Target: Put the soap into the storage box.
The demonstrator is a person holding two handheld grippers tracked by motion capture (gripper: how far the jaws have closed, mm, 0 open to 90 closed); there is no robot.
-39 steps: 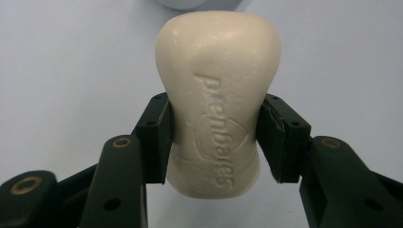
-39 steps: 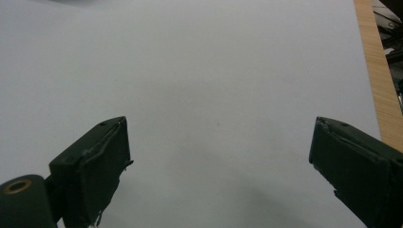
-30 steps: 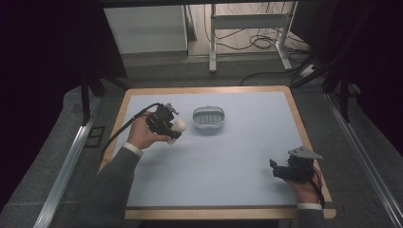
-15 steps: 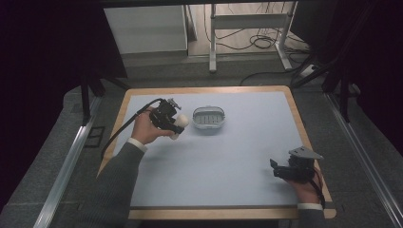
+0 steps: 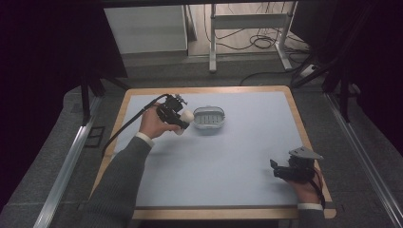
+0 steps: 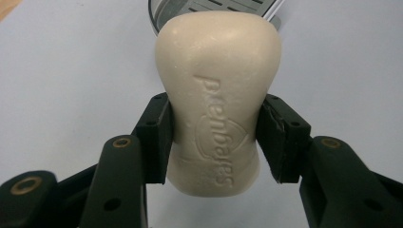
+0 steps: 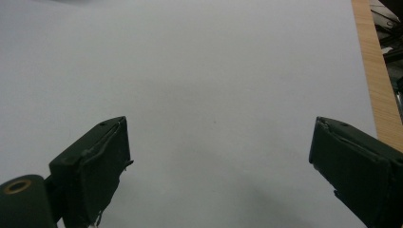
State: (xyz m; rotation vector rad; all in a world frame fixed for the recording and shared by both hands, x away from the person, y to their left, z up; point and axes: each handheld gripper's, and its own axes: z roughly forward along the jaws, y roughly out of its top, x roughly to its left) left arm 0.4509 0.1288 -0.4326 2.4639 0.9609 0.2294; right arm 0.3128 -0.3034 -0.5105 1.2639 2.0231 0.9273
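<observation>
- High view: left gripper [image 5: 183, 121] holds a pale soap bar [image 5: 186, 118] just above the blue mat [image 5: 228, 156], right beside the grey soap dish [image 5: 208, 117], on its left. Dish sits near the mat's far edge, w/ slots in its floor.
- High view: right gripper [image 5: 276, 170] rests low near the mat's right front corner, well apart from soap & dish. Can't tell its jaws here.
- Left gripper view: both black pads [image 6: 159, 135] squeeze the soap's narrow middle. Soap has raised letters. Dish rim [image 6: 159, 14] peeks out behind the soap's top.
- Right gripper view: jaws stand wide apart, w/ bare mat between. Wood table edge [image 7: 373, 71] at the right.
</observation>
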